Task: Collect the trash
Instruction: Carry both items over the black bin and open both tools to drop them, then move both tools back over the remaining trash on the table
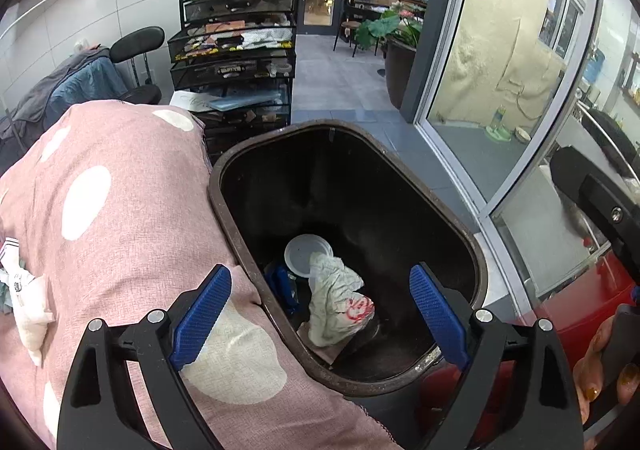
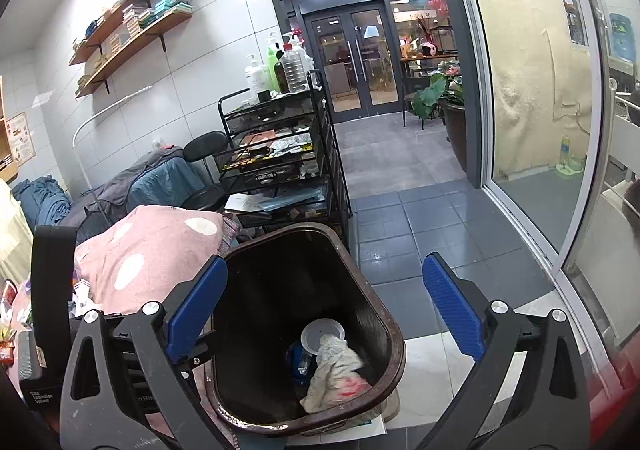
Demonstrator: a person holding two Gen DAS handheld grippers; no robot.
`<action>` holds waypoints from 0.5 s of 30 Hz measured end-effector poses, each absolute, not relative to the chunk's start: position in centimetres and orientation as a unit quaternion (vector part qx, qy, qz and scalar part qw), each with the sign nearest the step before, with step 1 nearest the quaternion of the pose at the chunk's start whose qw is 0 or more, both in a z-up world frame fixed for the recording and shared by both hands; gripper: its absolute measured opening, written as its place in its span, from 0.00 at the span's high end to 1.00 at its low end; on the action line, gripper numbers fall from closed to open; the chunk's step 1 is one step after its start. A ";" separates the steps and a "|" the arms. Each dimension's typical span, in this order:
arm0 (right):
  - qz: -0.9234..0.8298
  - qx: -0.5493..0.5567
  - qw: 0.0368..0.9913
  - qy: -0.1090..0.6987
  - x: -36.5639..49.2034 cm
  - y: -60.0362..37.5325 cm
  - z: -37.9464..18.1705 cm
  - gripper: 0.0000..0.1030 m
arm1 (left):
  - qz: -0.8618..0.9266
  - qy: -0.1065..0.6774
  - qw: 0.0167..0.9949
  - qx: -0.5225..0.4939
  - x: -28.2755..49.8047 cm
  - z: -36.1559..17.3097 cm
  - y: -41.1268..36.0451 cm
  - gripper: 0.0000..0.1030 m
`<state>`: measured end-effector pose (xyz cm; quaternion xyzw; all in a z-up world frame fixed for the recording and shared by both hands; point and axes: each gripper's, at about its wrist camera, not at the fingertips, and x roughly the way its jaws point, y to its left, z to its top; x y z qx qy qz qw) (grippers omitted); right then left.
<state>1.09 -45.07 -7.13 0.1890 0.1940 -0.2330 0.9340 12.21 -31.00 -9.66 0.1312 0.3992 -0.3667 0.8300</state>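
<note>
I worked in what looked like a salon or treatment shop. A mesh trolley (image 2: 280, 154) carried pump bottles (image 2: 256, 76); glass doors (image 2: 354, 62) opened onto a tiled corridor.

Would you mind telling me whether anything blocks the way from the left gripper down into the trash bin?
Nothing visible does. The left gripper hangs open and empty over the trash bin, whose mouth is uncovered; the crumpled bag and round lid already lie at the bottom. The pink cushion only borders the rim.

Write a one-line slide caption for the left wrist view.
Open left gripper above a dark bin holding a crumpled plastic bag and a white lid, beside a pink polka-dot cushion.
</note>
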 end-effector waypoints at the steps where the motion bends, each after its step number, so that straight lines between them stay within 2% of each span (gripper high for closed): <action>1: -0.232 0.189 0.934 0.192 1.0 -45.1 -7.2 0.06 | -0.367 0.395 0.833 0.128 12.1 -9.5 -30.8 0.13; 15: -0.211 0.200 0.938 0.190 1.6 -44.3 -7.1 0.05 | -0.327 0.311 0.886 0.101 9.7 -5.4 -25.1 0.10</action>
